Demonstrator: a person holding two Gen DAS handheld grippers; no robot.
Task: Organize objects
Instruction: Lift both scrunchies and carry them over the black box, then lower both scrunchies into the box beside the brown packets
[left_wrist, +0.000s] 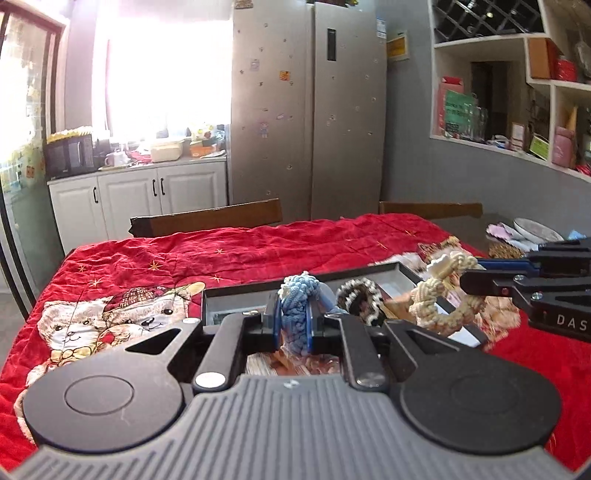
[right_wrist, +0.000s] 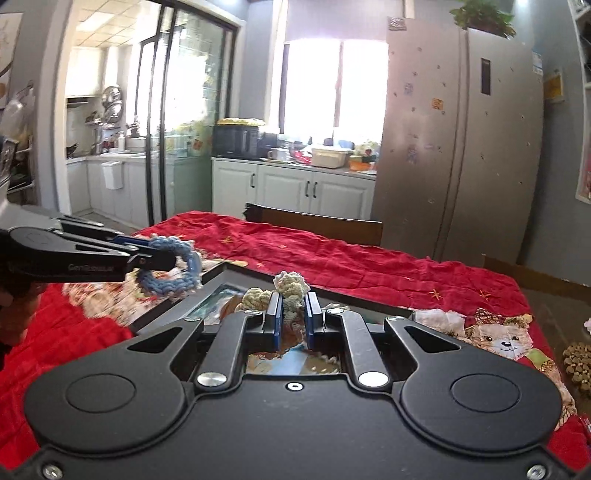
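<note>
Tabletop: I see it covered by a red quilted cloth (left_wrist: 229, 254) printed with teddy bears, and wooden chair backs (left_wrist: 207, 218) stand behind its far edge.
Tray: a shallow dark-rimmed tray (right_wrist: 332, 295) lies on the cloth, right under both my grippers.
Left gripper: my left gripper (left_wrist: 294, 317) is pressed in on a blue knitted ring (left_wrist: 297, 299); the right wrist view shows that ring lifted clear of the cloth, just beside the tray's left corner.
Right gripper: my right gripper (right_wrist: 293, 314) pinches a cream knitted ring (right_wrist: 291, 291) between its blue pads (right_wrist: 275, 321), held above the tray.
Third ring: a brown-and-white knitted ring (left_wrist: 360, 301) shows between the two held rings in the left wrist view; I cannot tell whether it rests in the tray.
Far right: a white plate (left_wrist: 535, 230) sits on the bare tabletop past the cloth's edge.
</note>
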